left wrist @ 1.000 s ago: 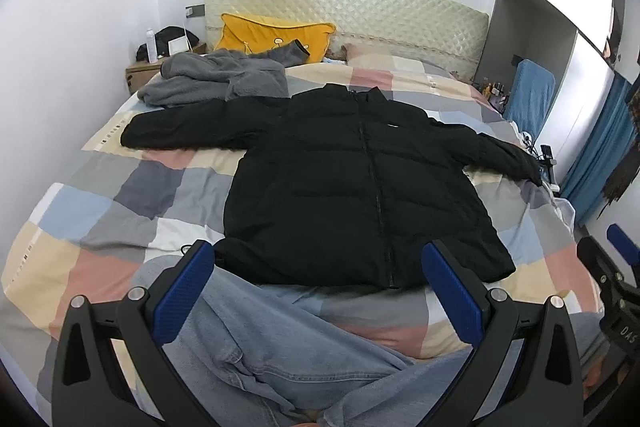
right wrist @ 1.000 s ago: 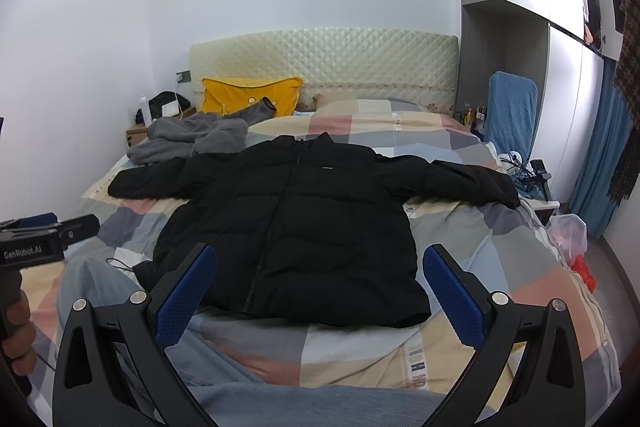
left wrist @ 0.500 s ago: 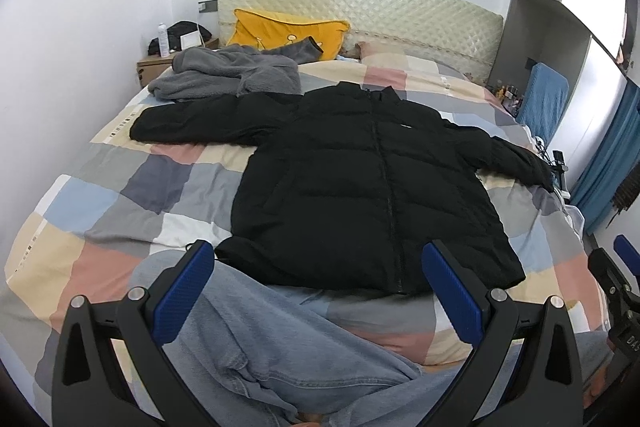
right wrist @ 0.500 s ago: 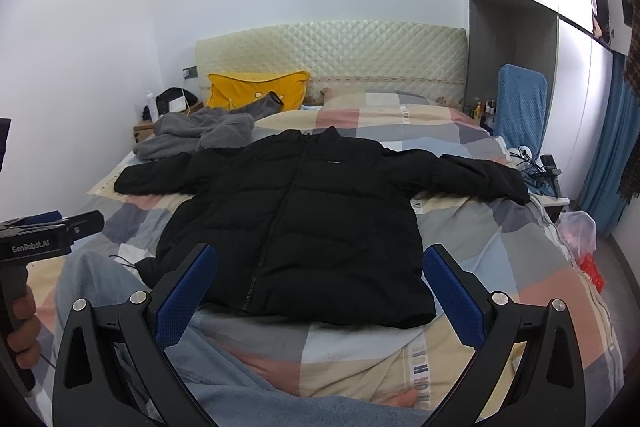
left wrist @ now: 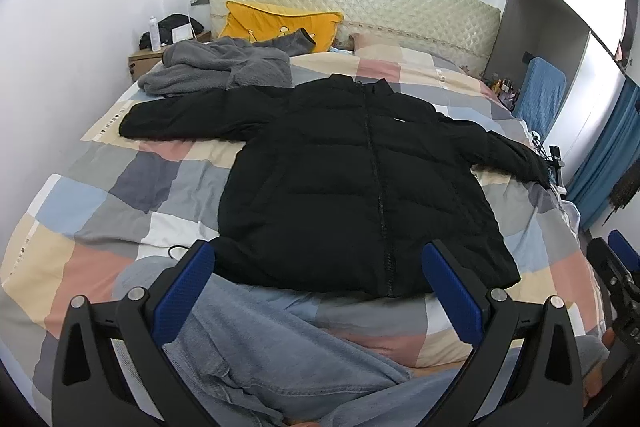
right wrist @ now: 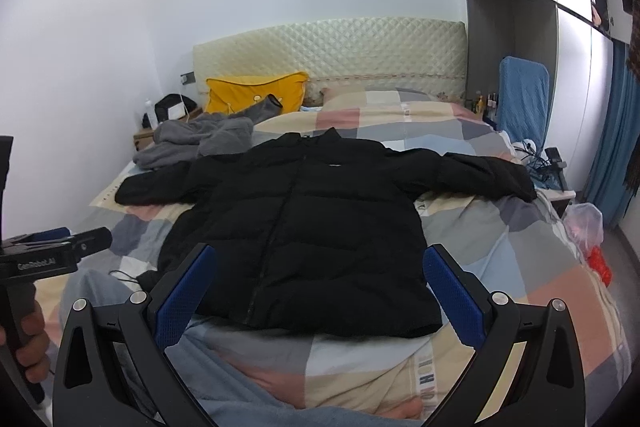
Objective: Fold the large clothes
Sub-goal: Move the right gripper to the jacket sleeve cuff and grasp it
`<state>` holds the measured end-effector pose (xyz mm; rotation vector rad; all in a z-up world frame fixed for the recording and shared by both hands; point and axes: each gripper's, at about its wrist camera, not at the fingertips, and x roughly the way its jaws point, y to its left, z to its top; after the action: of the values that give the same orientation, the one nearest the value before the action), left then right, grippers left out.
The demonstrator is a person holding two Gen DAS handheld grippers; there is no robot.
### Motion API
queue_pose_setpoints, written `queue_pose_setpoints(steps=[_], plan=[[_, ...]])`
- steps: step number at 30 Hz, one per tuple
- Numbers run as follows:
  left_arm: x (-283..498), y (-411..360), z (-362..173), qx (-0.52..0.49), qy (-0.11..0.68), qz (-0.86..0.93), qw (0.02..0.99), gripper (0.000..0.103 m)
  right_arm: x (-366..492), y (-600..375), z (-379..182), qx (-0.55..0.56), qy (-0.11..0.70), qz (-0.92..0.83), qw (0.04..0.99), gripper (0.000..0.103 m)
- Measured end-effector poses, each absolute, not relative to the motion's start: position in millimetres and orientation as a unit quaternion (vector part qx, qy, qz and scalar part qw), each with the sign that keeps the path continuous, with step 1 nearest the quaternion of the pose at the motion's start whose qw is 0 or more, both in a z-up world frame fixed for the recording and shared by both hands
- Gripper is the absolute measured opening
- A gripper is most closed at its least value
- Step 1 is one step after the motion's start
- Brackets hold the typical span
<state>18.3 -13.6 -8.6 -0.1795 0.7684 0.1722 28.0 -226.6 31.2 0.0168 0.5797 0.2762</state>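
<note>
A black puffer jacket [left wrist: 360, 179] lies flat, front up and zipped, on the checkered bedspread [left wrist: 132, 187], both sleeves spread out sideways. It also shows in the right wrist view [right wrist: 304, 223]. My left gripper [left wrist: 318, 267] is open and empty, held above the jacket's hem near the foot of the bed. My right gripper [right wrist: 318, 271] is open and empty too, above the hem a little to the right. The left gripper's body shows at the left edge of the right wrist view [right wrist: 48, 251].
A grey fleece garment [left wrist: 216, 71] is heaped at the bed's far left by a yellow pillow [left wrist: 280, 23]. Light blue jeans [left wrist: 248, 359] lie at the near edge. A nightstand [left wrist: 148, 61] is at the far left; a blue chair [right wrist: 520, 95] and cables are on the right.
Both grippers have drifted slightly, so the jacket sits a bit higher and more centred in the views. Both stay open and empty; the jacket has not moved.
</note>
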Motion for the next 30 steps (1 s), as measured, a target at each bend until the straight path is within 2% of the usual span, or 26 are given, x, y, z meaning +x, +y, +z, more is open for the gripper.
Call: queue_pose_setpoints(steps=[20,30], plan=[[124,-46,8,-0.047,0.342,0.007,0.938,0.103,125,-252,42,0.021,0.232,0.082,0.969,0.103],[192,-70,-30,-0.010,0.343,-0.028,0.939,0.103,192,-291,0,0.036,0.216,0.058,0.974,0.103]])
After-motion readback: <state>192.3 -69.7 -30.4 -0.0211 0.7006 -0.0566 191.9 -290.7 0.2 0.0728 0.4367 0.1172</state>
